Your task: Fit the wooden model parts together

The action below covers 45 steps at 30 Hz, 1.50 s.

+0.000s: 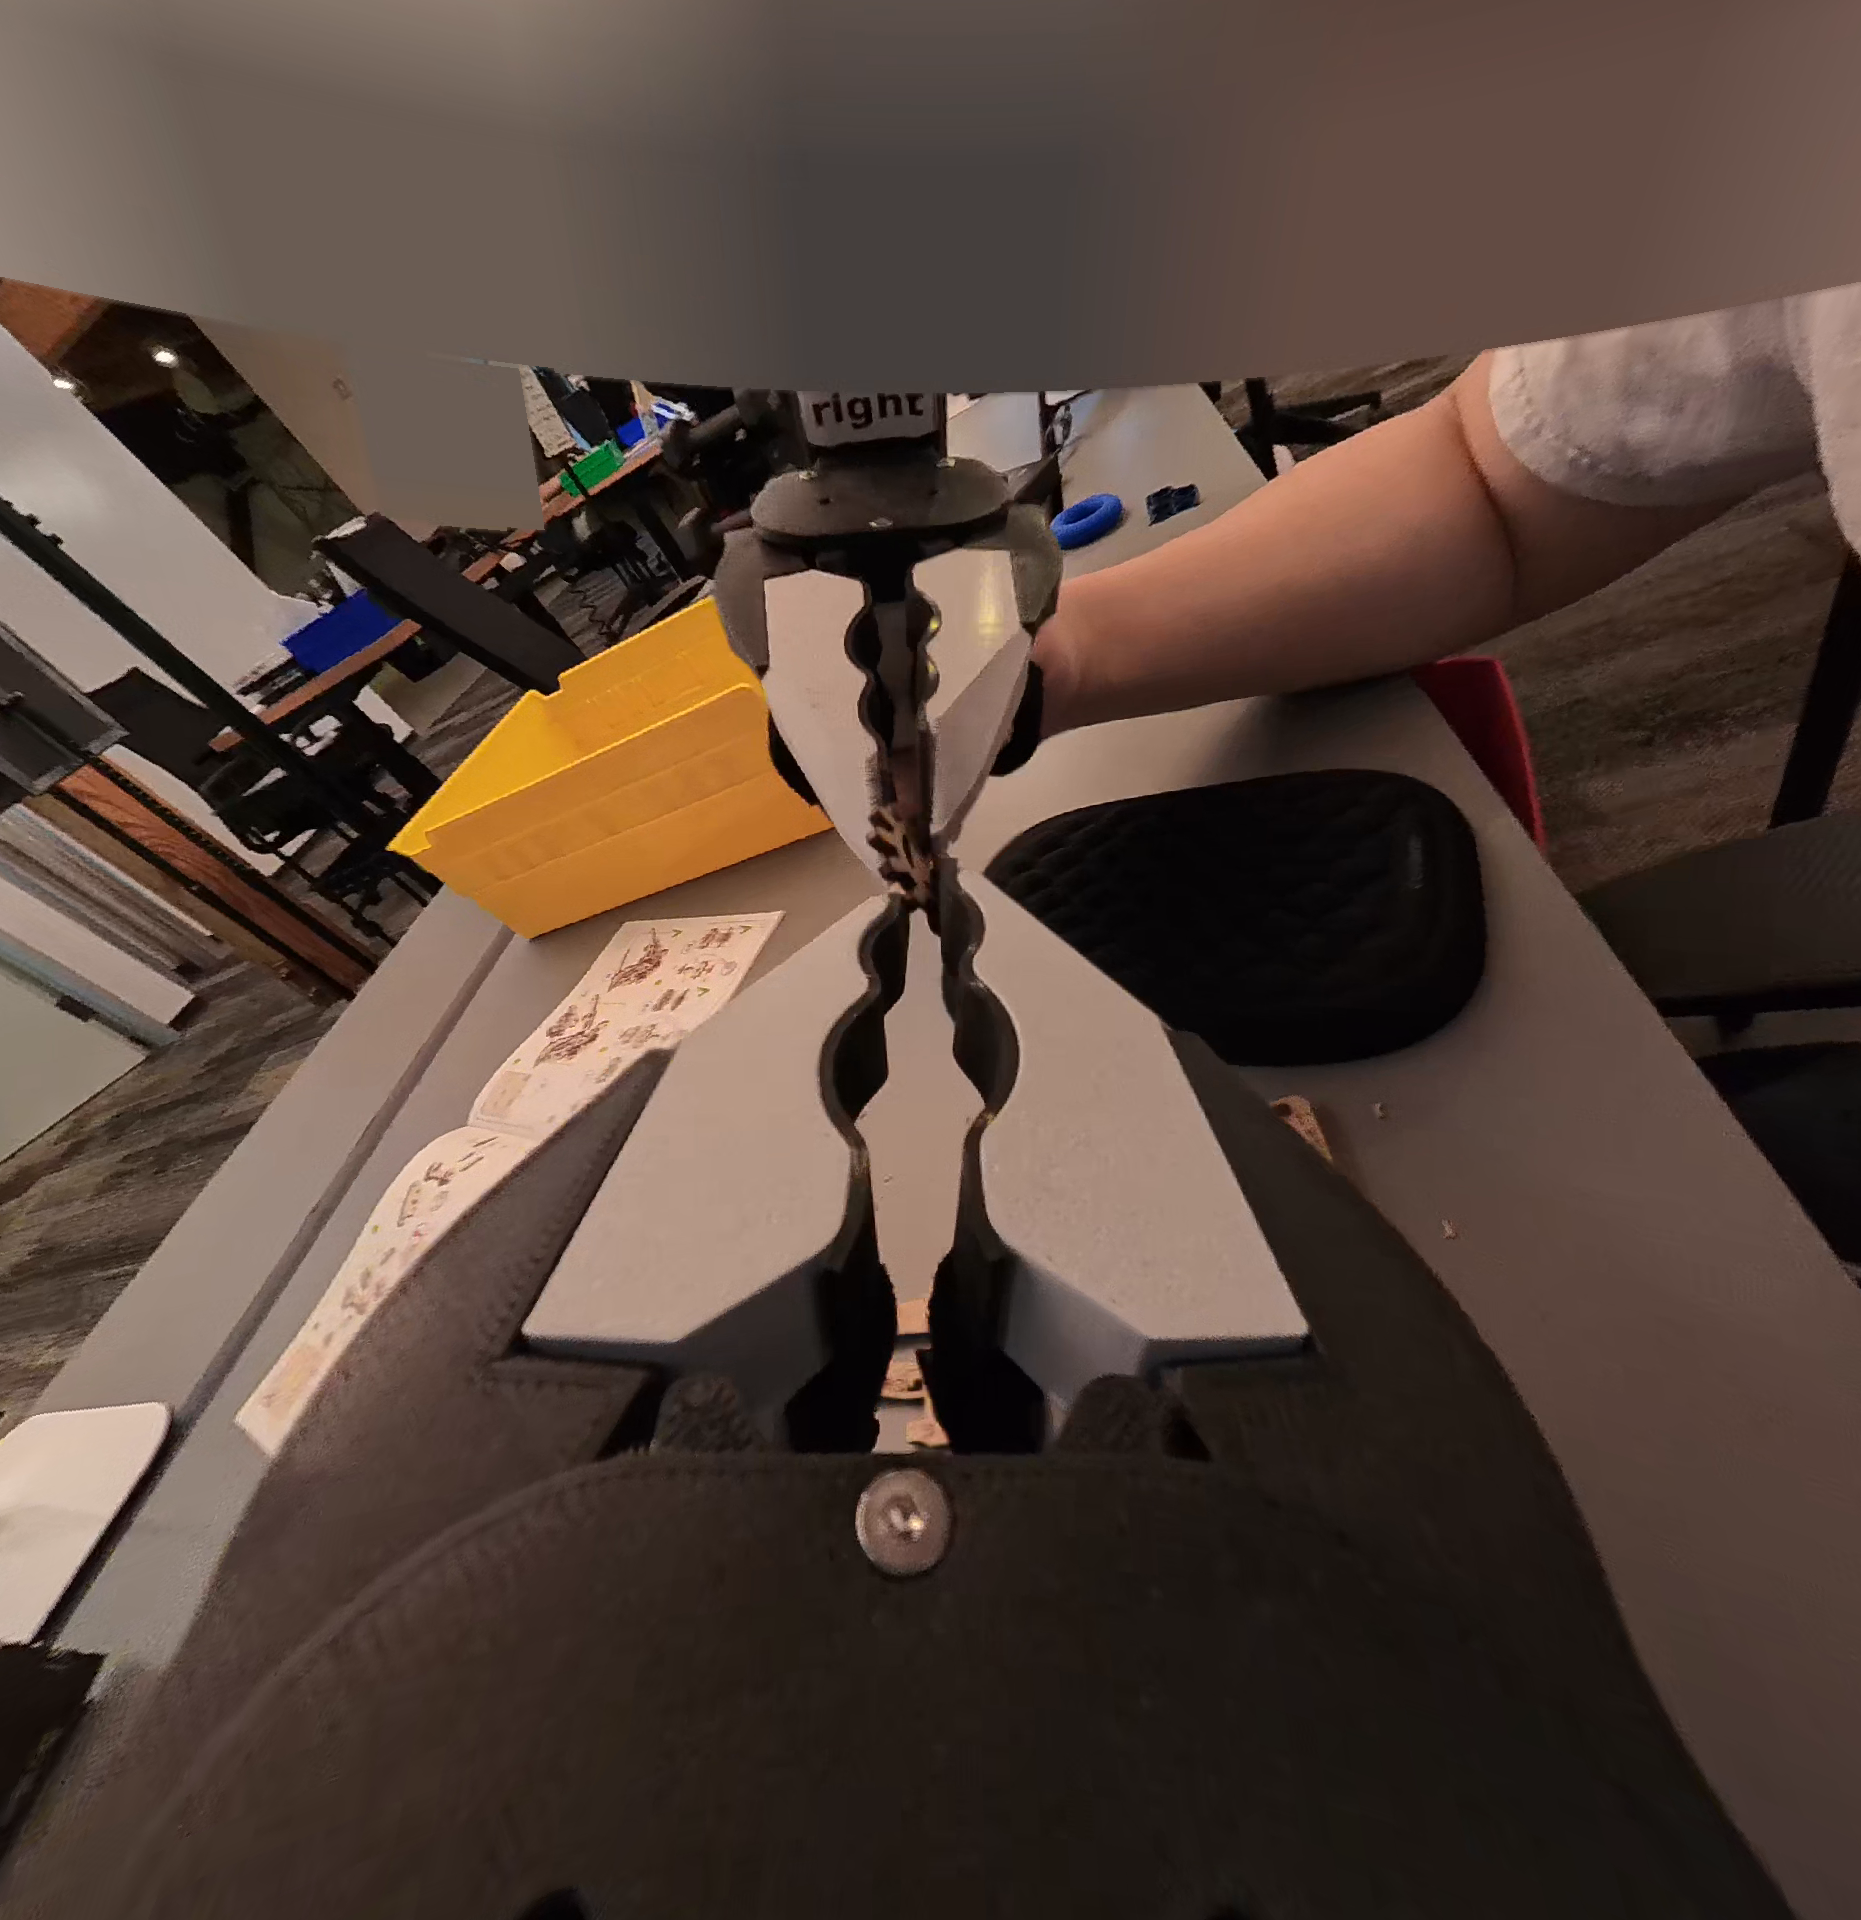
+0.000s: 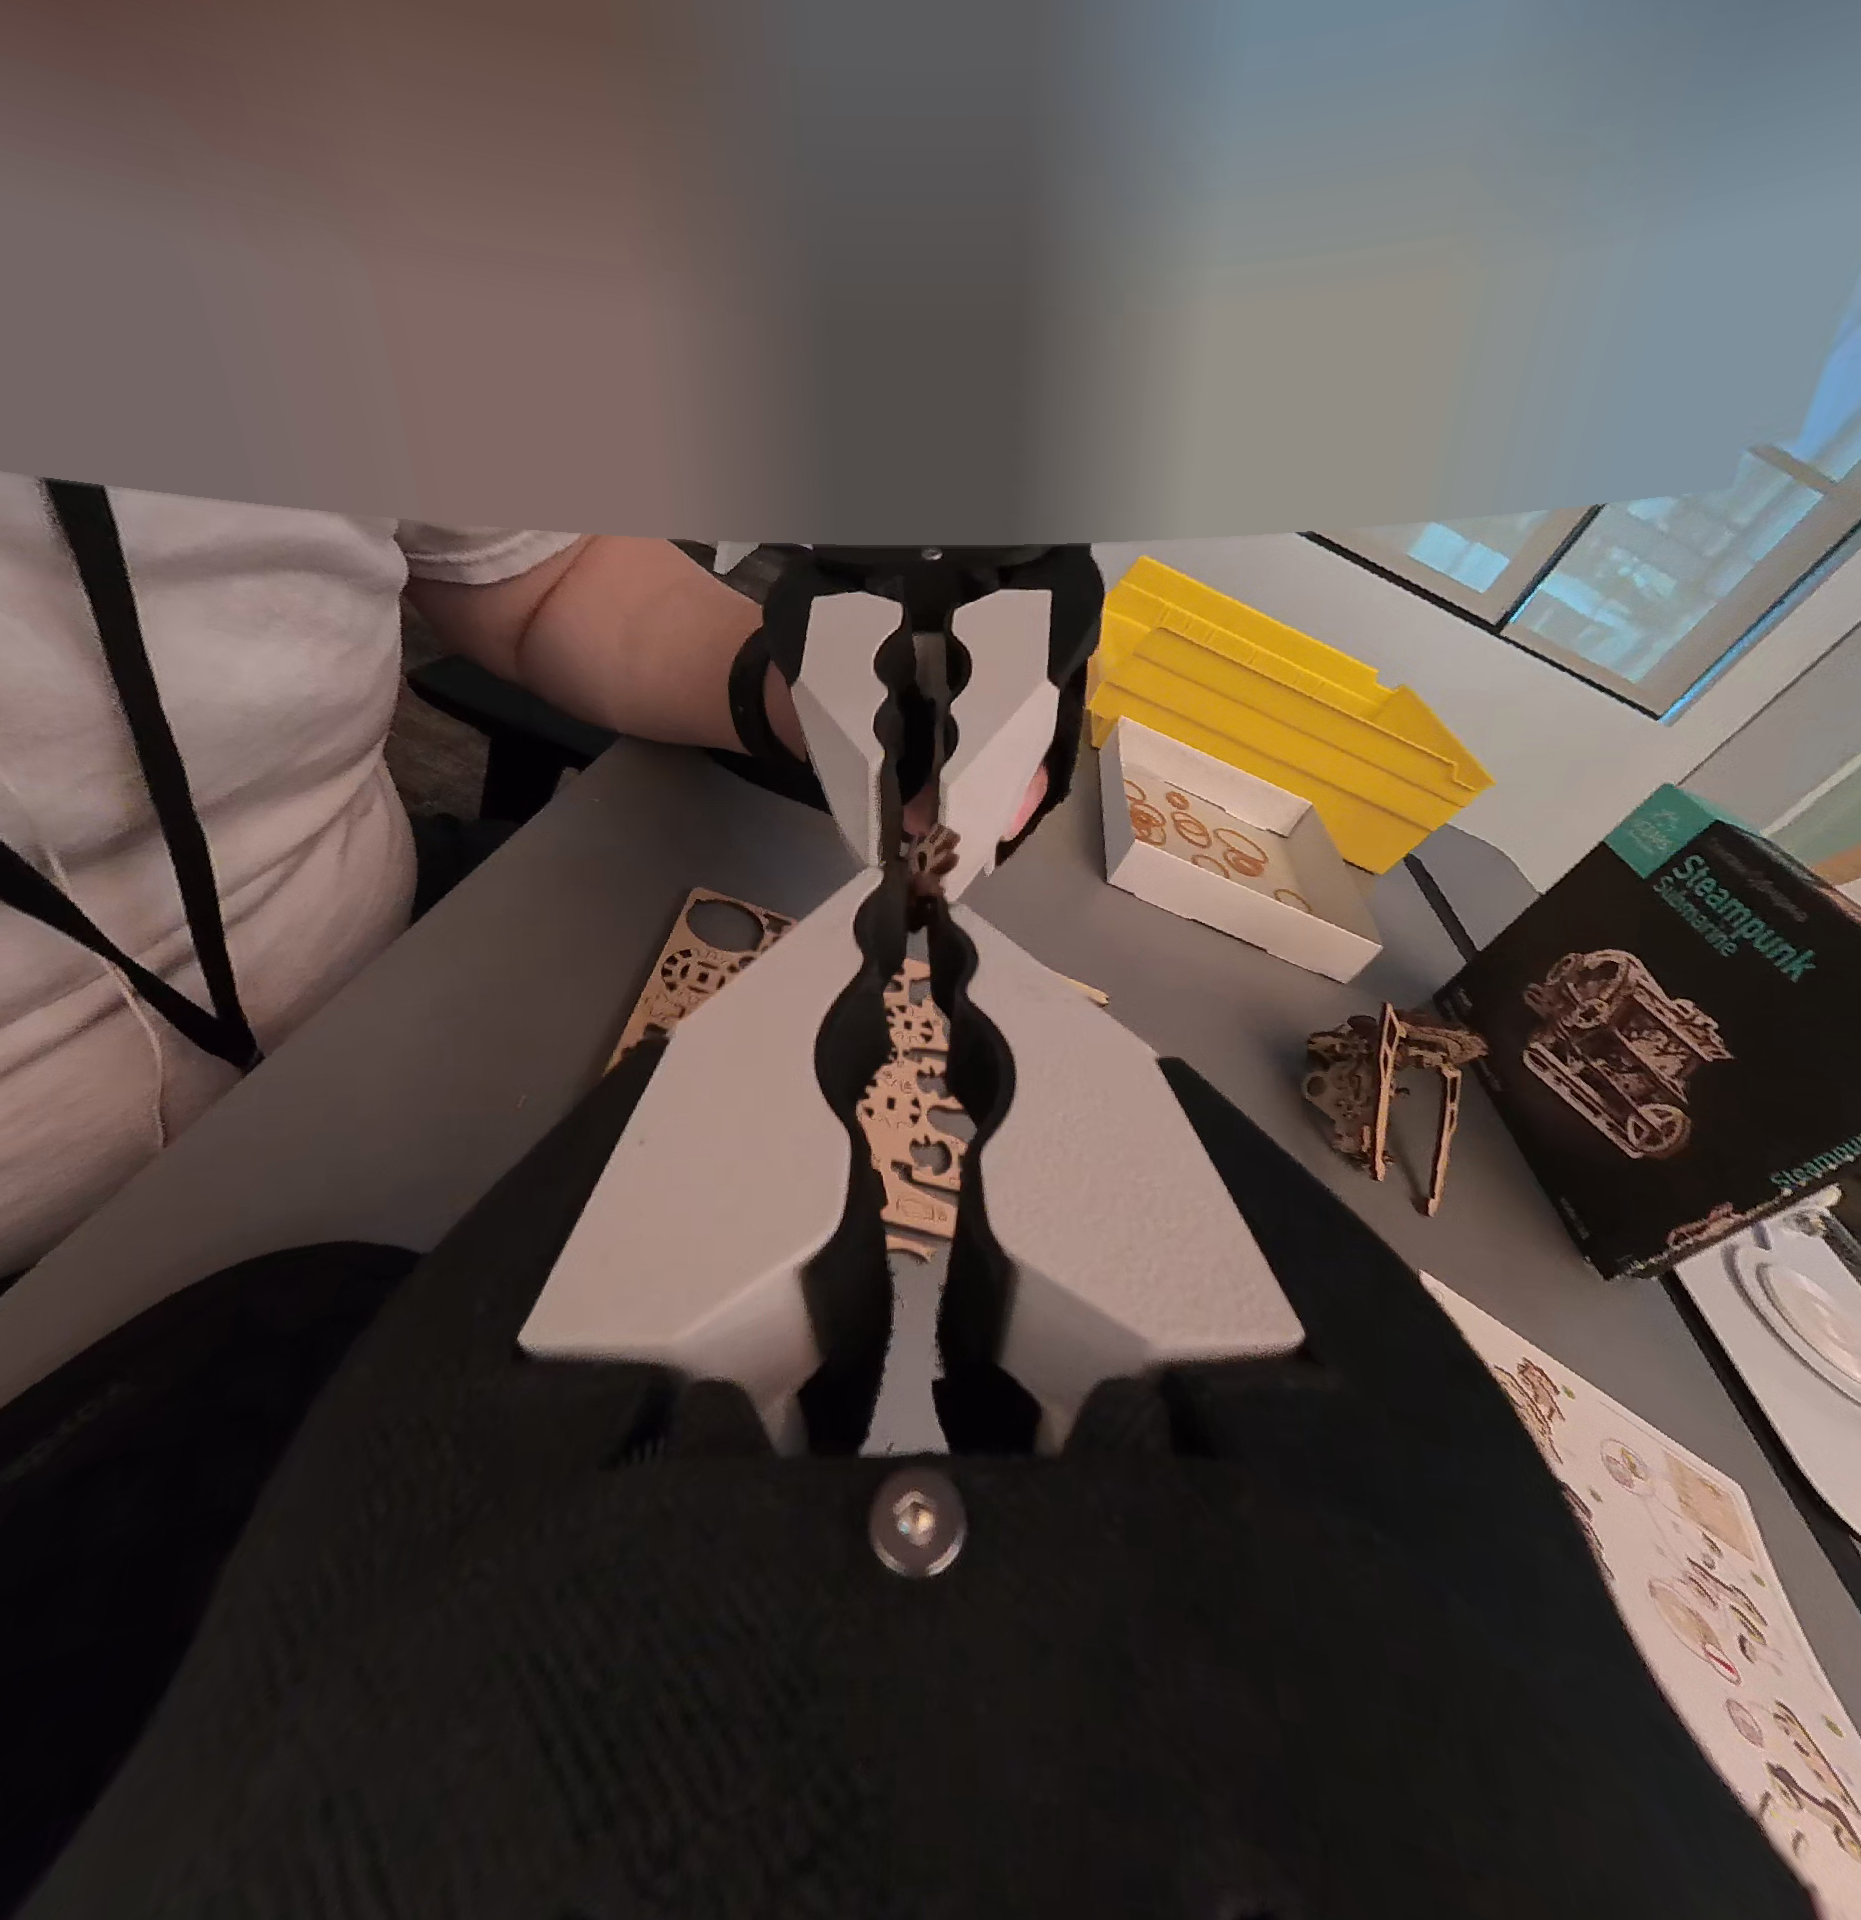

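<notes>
My left gripper (image 1: 913,909) and my right gripper (image 2: 905,883) face each other tip to tip above the grey table (image 1: 1528,1195). Each is shut, and a small dark-patterned wooden part (image 1: 902,847) is pinched where the tips meet. It shows as a gear-like piece in the right wrist view (image 2: 931,854). I cannot tell whether it is one part or two joined. The right gripper (image 1: 902,826) shows in the left wrist view, and the left gripper (image 2: 921,831) in the right wrist view. A laser-cut wooden sheet (image 2: 710,951) lies under the grippers. A partly built wooden model (image 2: 1383,1081) stands to the right.
A yellow bin (image 1: 614,800) and a white box of rings (image 2: 1217,842) stand at the table's far side. Also there are a black kit box (image 2: 1674,1039), instruction sheets (image 1: 635,997), a black padded mat (image 1: 1269,914), a white dish (image 2: 1809,1340) and the person's arm (image 1: 1321,582). Left and right tips are no more than a few centimetres apart.
</notes>
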Available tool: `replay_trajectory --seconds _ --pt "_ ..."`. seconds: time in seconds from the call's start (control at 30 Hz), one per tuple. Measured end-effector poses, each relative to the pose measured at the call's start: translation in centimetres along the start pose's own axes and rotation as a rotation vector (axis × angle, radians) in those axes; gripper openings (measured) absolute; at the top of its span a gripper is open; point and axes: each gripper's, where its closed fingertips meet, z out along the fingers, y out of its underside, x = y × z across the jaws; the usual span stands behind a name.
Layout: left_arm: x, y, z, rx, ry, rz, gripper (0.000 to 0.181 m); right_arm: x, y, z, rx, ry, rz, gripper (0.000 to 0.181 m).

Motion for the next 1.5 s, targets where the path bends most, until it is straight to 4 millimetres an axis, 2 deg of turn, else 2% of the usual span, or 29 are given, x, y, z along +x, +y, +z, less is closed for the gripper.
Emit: replay_trajectory --seconds 0.07,0.2,0.33,0.53,0.73,1.03,1.23,1.4,1.5 --pt "-1.0 0.0 -0.2 0.004 -0.058 0.001 0.005 0.9 -0.1 0.1 0.020 0.040 0.046 0.005" --pt "-1.8 0.9 0.2 -0.006 -0.062 -0.155 0.005 1.7 0.7 0.0 -0.003 0.050 0.139 0.006" --pt "-1.9 1.0 0.2 -0.017 -0.082 -0.111 0.006 1.8 1.0 0.0 -0.007 0.028 0.201 0.007" --pt "-1.5 1.4 0.3 -0.051 -0.095 0.011 0.005 1.4 1.5 0.0 -0.081 0.051 0.061 0.007" --pt "-1.2 1.8 0.5 -0.089 -0.133 0.182 0.006 1.1 1.9 0.0 -0.126 0.037 0.048 0.008" --pt "-1.4 2.6 0.5 -0.156 -0.163 0.237 0.005 1.4 2.6 0.2 -0.203 0.085 -0.026 0.007" --pt "-1.0 1.6 0.2 -0.092 -0.151 0.217 0.005 1.0 1.6 0.3 -0.154 0.086 -0.094 0.006" --pt "-1.1 1.2 0.0 -0.079 -0.175 0.265 0.005 1.2 1.2 0.1 -0.127 0.089 -0.049 0.011" --pt "-1.0 1.2 0.0 -0.079 -0.170 0.266 0.005 1.0 1.3 0.1 -0.131 0.088 -0.078 0.009"
